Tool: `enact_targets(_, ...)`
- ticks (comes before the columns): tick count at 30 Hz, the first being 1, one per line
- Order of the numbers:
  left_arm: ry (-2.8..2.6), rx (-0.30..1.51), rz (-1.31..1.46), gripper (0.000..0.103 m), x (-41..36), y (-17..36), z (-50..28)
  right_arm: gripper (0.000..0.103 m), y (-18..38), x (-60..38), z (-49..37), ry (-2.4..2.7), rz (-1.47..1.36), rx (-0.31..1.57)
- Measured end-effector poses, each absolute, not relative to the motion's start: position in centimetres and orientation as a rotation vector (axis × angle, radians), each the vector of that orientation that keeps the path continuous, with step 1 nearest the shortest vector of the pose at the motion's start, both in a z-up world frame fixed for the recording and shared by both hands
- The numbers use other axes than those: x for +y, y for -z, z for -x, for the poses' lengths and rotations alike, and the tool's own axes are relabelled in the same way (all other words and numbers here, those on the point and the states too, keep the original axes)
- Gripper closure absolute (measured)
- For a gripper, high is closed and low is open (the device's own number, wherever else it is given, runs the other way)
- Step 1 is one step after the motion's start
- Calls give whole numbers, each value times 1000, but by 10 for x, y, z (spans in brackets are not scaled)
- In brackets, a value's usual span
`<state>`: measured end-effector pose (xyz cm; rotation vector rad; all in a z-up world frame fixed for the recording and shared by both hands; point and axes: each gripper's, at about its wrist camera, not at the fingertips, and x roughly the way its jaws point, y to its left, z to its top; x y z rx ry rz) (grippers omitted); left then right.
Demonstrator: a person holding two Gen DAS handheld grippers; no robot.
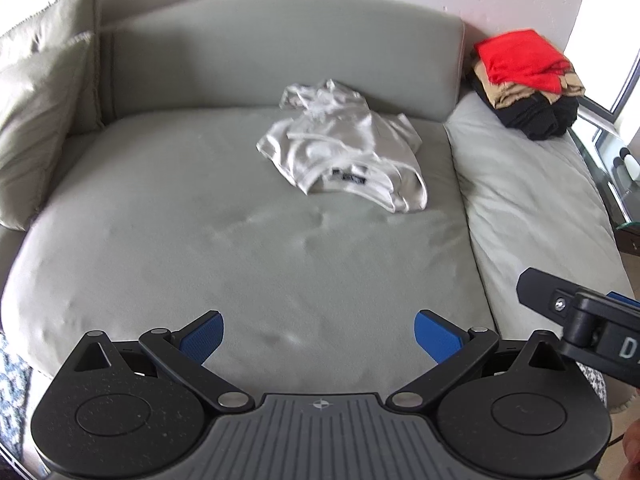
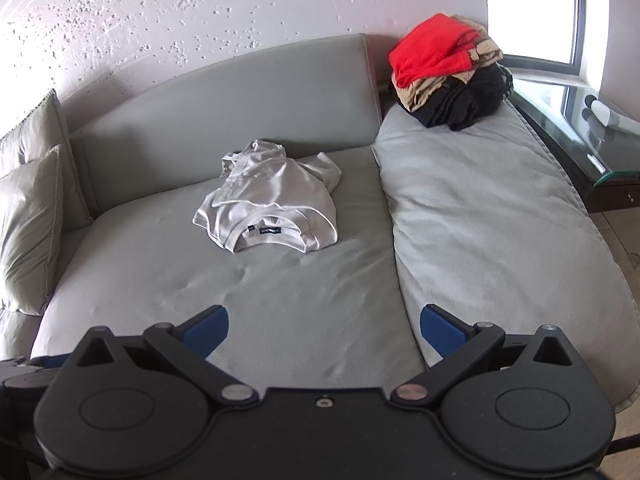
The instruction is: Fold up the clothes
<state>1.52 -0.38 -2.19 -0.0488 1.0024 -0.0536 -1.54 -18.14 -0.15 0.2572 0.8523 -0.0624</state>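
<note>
Though crumpled, white tee (image 2: pixel 272 204) collar approx camera-ward.

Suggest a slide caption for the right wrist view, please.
Open right gripper faces a crumpled white shirt on a grey sofa.

A home living room is showing here: a grey sofa (image 2: pixel 304 304) with cushions (image 2: pixel 28 224) is sitting against a textured wall (image 2: pixel 160 20), a window (image 2: pixel 532 12) glowing beside it.

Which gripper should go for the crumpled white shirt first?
Left, marginally. The white shirt lies nearly straight ahead of the left gripper; from the right gripper it sits off to the left. Both are open and empty, well short of it.
</note>
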Motion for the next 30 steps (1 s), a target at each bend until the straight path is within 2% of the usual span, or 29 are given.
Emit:
enact_targets(15, -24, 1060, 137, 1, 27, 75, -61, 0, 40, -195, -20, 87, -287, 769)
enact_targets(20, -22, 1009, 95, 3, 27, 84, -81, 0, 63, -199, -43, 48, -296, 722)
enact_targets(22, -23, 1010, 85, 11, 29, 89, -95, 0, 73, -199, -56, 53, -287, 725)
enact_targets(24, -24, 1018, 81, 24, 30, 95, -108, 0, 86, -202, -71, 67, -285, 727)
enact_targets(30, -43, 1029, 66, 39, 36, 110, -143, 0, 126, -213, -115, 78, -301, 729)
